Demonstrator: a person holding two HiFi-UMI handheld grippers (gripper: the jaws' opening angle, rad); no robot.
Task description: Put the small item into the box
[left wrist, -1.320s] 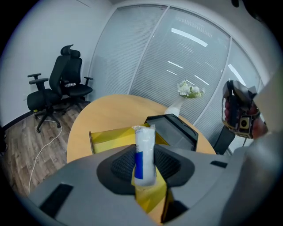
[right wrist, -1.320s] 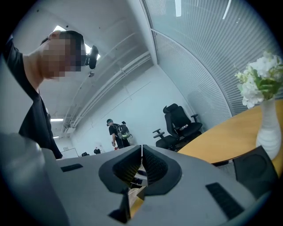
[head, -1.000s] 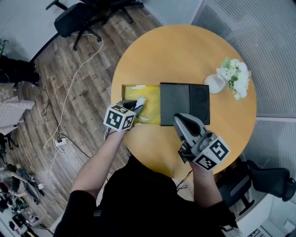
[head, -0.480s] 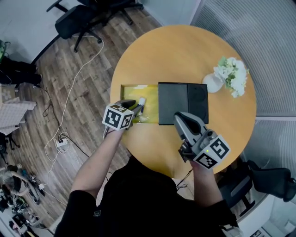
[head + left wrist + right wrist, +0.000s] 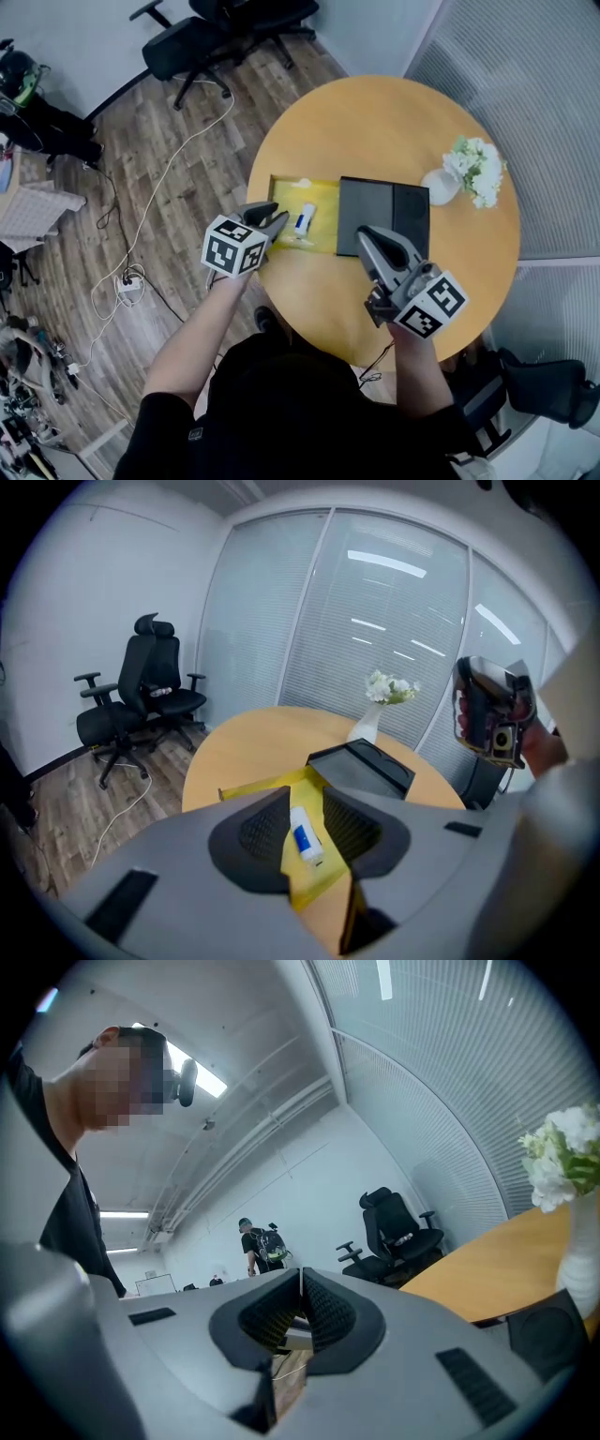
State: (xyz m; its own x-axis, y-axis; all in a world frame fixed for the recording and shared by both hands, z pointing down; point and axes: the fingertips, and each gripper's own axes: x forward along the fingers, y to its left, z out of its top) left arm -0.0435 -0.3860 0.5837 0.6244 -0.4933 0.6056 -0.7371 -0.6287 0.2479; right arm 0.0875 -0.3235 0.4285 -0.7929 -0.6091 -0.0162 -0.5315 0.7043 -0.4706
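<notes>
The left gripper (image 5: 269,218) hangs at the near left edge of the round desk (image 5: 375,122), its jaws spread apart and holding nothing. Just ahead of its tips the small item (image 5: 304,221), a white tube with a blue label, lies flat in the open yellow box (image 5: 323,202). To the right of that gripper, a black lid (image 5: 382,217) covers the box's other end. The right gripper (image 5: 375,236) is clenched on nothing, its tips over the lid's near edge. Beyond it stands a vase of white flowers (image 5: 473,169).
</notes>
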